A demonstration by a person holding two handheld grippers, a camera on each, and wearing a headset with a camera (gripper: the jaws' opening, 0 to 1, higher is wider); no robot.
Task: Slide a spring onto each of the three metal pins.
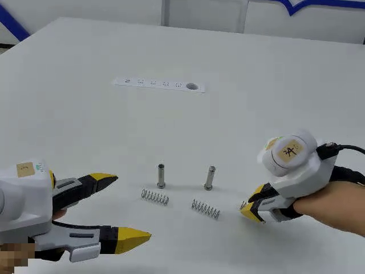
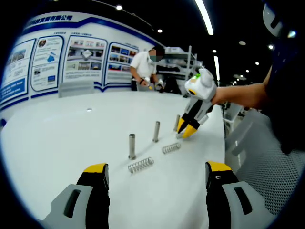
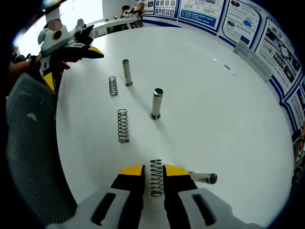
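Note:
Two metal pins stand upright on the white table (image 1: 85,68), one on the left (image 1: 161,176) and one on the right (image 1: 210,178). A loose spring (image 1: 155,197) lies in front of the left pin, and a second spring (image 1: 206,209) lies in front of the right one. My right gripper (image 3: 154,172) rests low on the table, shut on a third spring (image 3: 156,177) that lies lengthwise between its yellow tips. A third pin (image 3: 202,178) appears to lie on its side just right of those jaws. My left gripper (image 1: 124,206) hovers open at the near left, holding nothing.
A white power strip (image 1: 158,84) is set into the table farther back. Across the room a person (image 2: 143,67) works at another bench. A grey mesh chair (image 3: 28,157) stands at the table's near edge.

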